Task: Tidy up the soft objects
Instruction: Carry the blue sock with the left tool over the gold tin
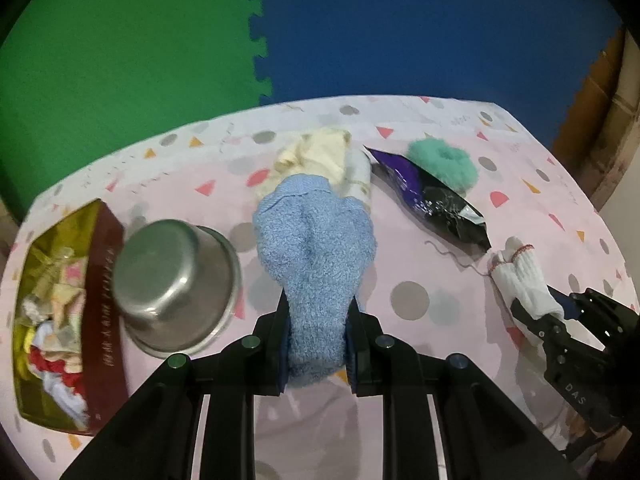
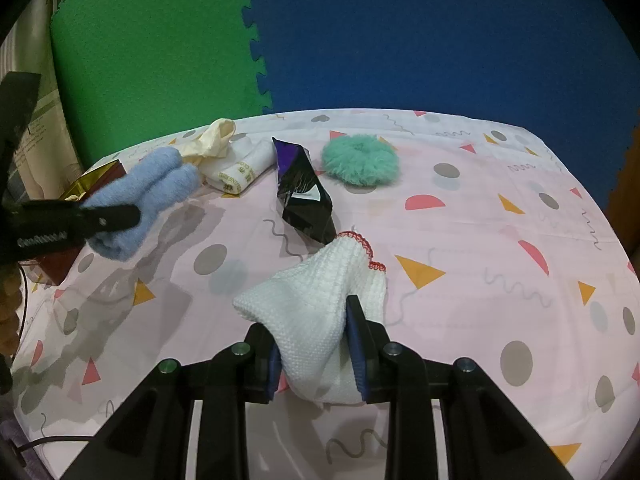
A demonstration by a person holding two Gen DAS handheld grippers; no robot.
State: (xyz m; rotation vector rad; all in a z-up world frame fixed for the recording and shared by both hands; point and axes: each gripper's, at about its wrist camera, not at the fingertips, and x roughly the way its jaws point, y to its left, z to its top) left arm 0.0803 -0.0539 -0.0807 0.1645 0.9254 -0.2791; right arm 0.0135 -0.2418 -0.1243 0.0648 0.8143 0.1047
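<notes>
My left gripper (image 1: 316, 344) is shut on a fluffy blue sock (image 1: 316, 248) and holds it above the table; it also shows at the left of the right wrist view (image 2: 144, 196). My right gripper (image 2: 316, 344) is shut on a white knitted glove with red trim (image 2: 320, 304), seen at the right of the left wrist view (image 1: 520, 276). A teal fuzzy scrunchie (image 2: 360, 160), a cream cloth (image 2: 212, 140) and a rolled white towel (image 2: 240, 170) lie at the back of the table.
A dark red box (image 1: 60, 312) with soft items inside stands at the left. An upturned steel bowl (image 1: 176, 284) sits beside it. A purple-black foil packet (image 2: 304, 192) lies mid-table. The table has a pink patterned cloth (image 2: 480, 240). Green and blue foam walls stand behind.
</notes>
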